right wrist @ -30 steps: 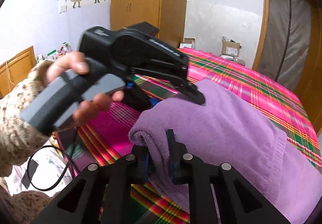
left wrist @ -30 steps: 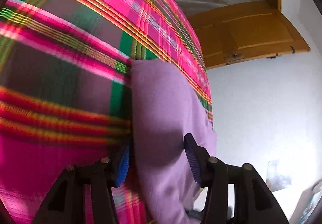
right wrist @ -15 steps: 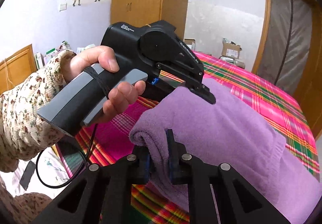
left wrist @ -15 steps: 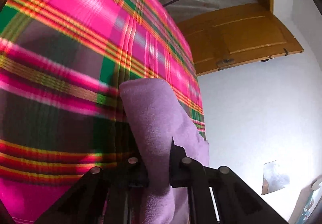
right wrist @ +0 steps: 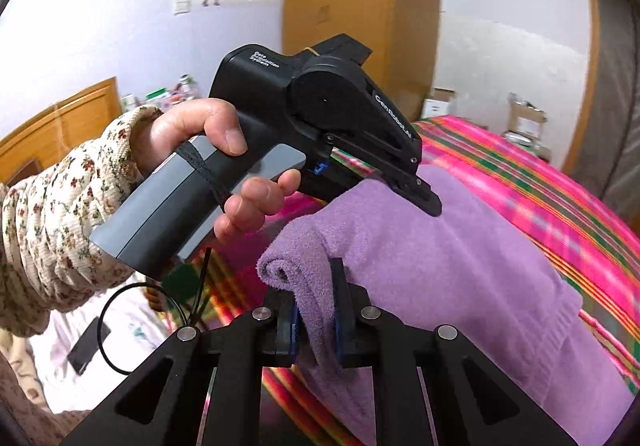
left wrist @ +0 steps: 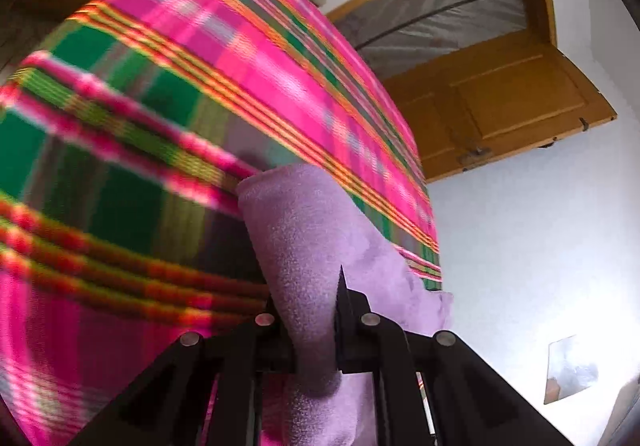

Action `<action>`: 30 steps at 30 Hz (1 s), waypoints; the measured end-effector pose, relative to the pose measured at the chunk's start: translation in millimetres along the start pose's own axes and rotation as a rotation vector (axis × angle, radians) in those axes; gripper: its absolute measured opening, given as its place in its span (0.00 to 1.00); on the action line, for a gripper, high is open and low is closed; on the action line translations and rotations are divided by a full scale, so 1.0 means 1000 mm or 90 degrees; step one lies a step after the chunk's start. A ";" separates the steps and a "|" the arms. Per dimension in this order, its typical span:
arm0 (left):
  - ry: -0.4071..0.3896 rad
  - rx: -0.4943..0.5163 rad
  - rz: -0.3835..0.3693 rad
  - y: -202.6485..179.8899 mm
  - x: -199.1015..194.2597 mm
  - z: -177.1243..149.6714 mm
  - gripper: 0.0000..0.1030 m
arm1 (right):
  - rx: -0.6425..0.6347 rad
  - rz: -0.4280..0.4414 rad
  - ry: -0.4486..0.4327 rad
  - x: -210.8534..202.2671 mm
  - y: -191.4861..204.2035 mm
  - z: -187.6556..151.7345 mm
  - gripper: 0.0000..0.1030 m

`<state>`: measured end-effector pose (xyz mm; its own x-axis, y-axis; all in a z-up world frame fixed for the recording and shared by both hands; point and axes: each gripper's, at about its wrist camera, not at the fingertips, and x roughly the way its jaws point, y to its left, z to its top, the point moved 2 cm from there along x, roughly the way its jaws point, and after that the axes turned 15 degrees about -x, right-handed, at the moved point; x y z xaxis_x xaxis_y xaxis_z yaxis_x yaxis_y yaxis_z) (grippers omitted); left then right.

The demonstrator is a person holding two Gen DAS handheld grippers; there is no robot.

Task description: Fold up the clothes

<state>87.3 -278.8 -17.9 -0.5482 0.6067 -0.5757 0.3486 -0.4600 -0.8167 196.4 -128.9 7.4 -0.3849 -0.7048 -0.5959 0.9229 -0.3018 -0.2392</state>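
A purple fleece garment point(right wrist: 440, 266) lies on a bed with a pink and green plaid cover point(right wrist: 540, 181). My right gripper point(right wrist: 314, 330) is shut on a rolled edge of the garment at its near left corner. My left gripper point(left wrist: 310, 330) is shut on another fold of the purple garment point(left wrist: 304, 238), lifted above the plaid cover point(left wrist: 160, 125). In the right wrist view the left gripper's black body point(right wrist: 320, 117) is held in a hand just beyond and above my right gripper, its fingers point(right wrist: 428, 201) pressed into the garment.
A wooden wardrobe point(right wrist: 360, 5) and boxes point(right wrist: 524, 117) stand beyond the bed. A wooden door point(left wrist: 500, 105) is open past the bed's far side. A white sheet with a phone and a cable point(right wrist: 116, 330) lies to the left.
My left gripper closed on the purple garment and lifted it upward. The right gripper stays shut on its fold and has risen slightly with it.
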 end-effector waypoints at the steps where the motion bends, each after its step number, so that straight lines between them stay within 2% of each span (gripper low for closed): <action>1: -0.004 -0.004 0.001 0.004 -0.003 0.001 0.11 | -0.003 0.008 -0.001 0.003 0.003 0.002 0.12; 9: -0.034 -0.021 0.016 0.029 -0.028 0.008 0.11 | -0.016 0.058 -0.005 0.019 0.019 0.017 0.13; 15: -0.040 -0.030 0.045 0.036 -0.014 0.013 0.18 | -0.002 0.087 0.008 0.036 0.018 0.017 0.13; 19: -0.044 -0.036 0.048 0.038 -0.014 0.013 0.20 | 0.015 0.107 0.024 0.047 0.012 0.010 0.14; 21: -0.047 -0.037 0.055 0.038 -0.015 0.012 0.22 | 0.017 0.114 0.029 0.050 0.012 0.009 0.17; 25: -0.069 -0.028 0.094 0.023 -0.012 0.003 0.32 | 0.017 0.129 0.034 0.050 0.011 0.010 0.22; 30: -0.111 -0.026 0.113 0.016 -0.026 -0.009 0.33 | 0.021 0.117 0.003 0.026 0.001 0.008 0.29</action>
<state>113.3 -295.9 -16.4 -0.5977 0.3960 -0.6971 0.4797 -0.5200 -0.7067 187.4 -153.0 -2.0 -0.2093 -0.7475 -0.6304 0.9769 -0.1887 -0.1006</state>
